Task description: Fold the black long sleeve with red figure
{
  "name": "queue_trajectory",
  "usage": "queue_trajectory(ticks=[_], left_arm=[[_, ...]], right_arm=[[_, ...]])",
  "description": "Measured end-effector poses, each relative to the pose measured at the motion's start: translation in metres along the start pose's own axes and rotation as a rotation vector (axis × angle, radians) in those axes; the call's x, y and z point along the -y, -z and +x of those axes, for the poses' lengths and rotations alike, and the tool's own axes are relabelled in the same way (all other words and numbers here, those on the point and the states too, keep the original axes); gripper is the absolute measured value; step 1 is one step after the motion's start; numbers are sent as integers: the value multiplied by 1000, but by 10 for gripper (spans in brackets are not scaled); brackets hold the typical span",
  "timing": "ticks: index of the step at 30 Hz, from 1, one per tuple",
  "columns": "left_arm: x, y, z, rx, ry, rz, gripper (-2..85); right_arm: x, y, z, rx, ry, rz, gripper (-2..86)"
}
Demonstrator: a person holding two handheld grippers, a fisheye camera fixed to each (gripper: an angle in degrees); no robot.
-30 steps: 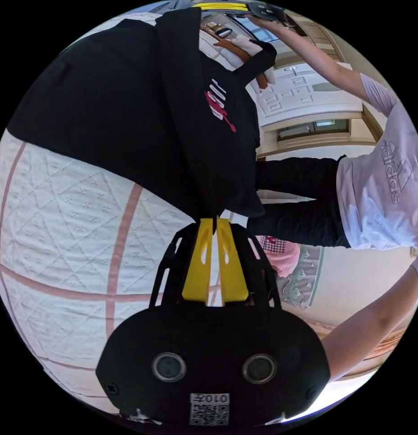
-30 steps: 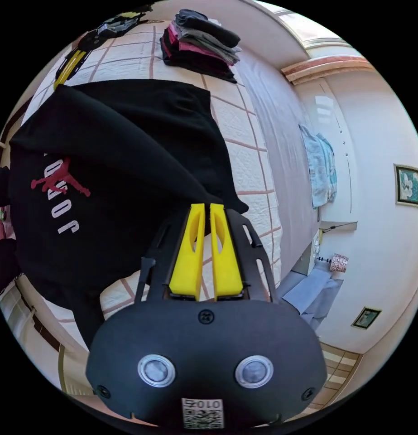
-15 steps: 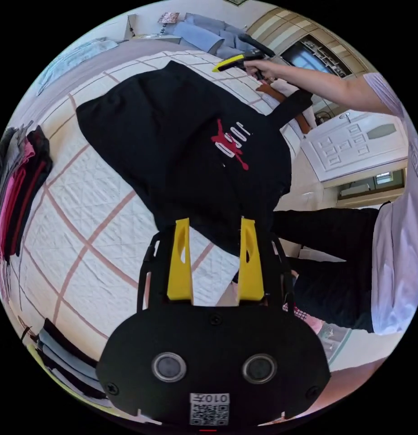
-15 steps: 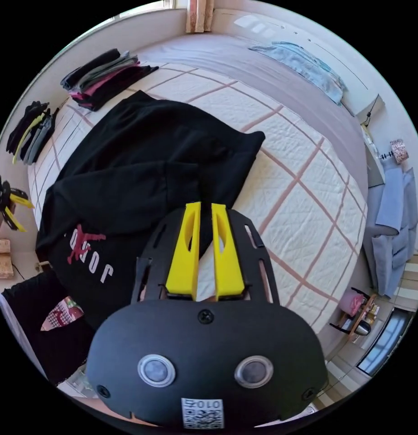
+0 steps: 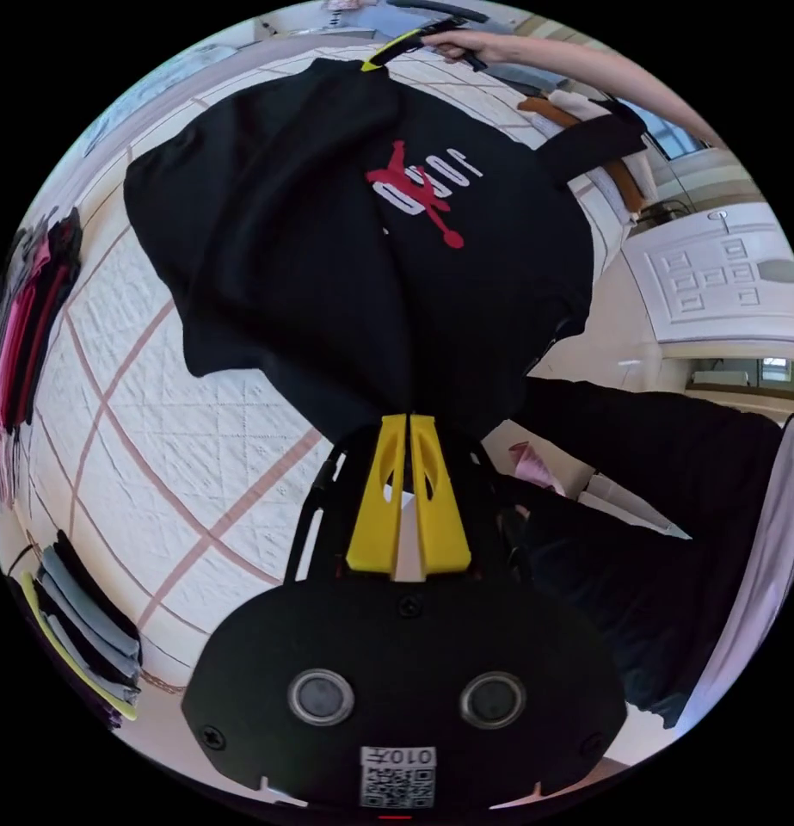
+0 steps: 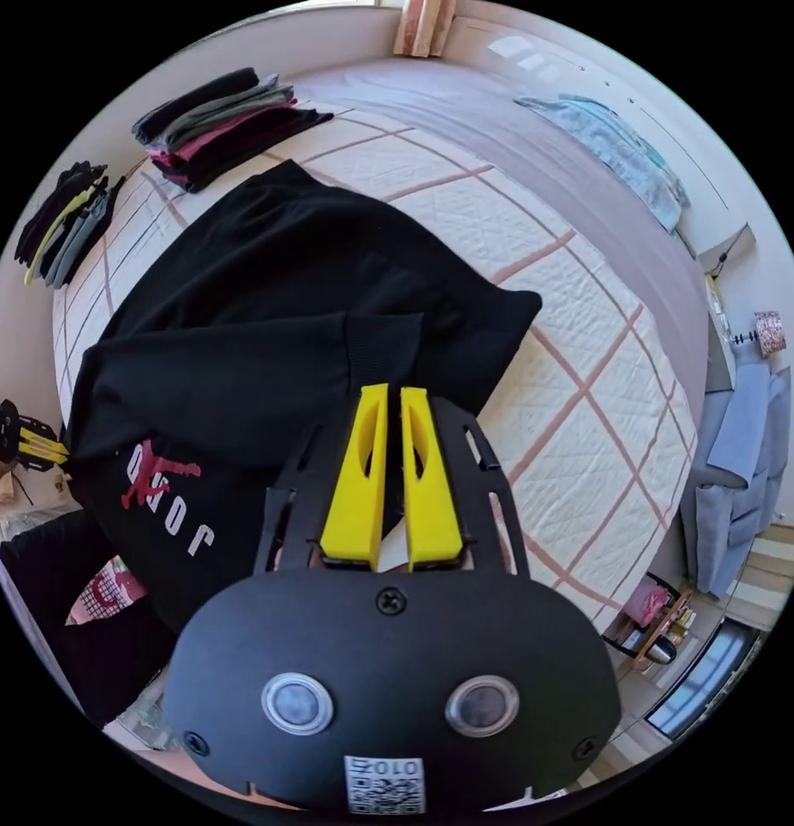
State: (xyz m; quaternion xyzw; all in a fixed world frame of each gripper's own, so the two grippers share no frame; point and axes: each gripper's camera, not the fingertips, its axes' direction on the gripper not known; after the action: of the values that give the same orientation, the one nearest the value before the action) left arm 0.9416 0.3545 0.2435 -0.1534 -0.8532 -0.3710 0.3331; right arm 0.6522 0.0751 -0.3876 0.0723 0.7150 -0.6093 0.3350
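Left gripper view: both tongs [image 5: 407, 422] [image 6: 386, 394] pinching black long sleeve [image 5: 328, 258] on bed [image 5: 156, 447].

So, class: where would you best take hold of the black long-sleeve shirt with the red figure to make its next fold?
Probably the ribbed cuff of the sleeve folded across the black long-sleeve shirt: a thin free edge lying flat. Come in low from the right hand-held gripper side, along the white quilted bed cover.
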Motion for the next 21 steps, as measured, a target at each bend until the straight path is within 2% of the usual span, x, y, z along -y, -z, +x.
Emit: queue_trajectory(ticks=[4,7,9,13,16,19,21], left_arm=[[-12,-15,3,-2,2,-28,9],[-9,-26,14,29,-41,-49,26],[-2,-33,20,-26,-44,-93,53],[-1,-28,38,-5,-34,-72,74],[4,-18,53,30,-37,7,78],[17,-31,56,-25,-17,-2,76],[22,-52,47,-132,60,-17,66]], right_arm=[[0,-13,12,96,-15,-54,40],[-6,-30,8,59,-32,-95,43],[-16,-14,11,30,-113,-35,40],[-69,35,-2,-46,-260,119,32],[-101,48,-46,16,-192,203,29],[-111,17,-91,72,-92,97,35],[-115,-12,-104,111,-90,10,35]])
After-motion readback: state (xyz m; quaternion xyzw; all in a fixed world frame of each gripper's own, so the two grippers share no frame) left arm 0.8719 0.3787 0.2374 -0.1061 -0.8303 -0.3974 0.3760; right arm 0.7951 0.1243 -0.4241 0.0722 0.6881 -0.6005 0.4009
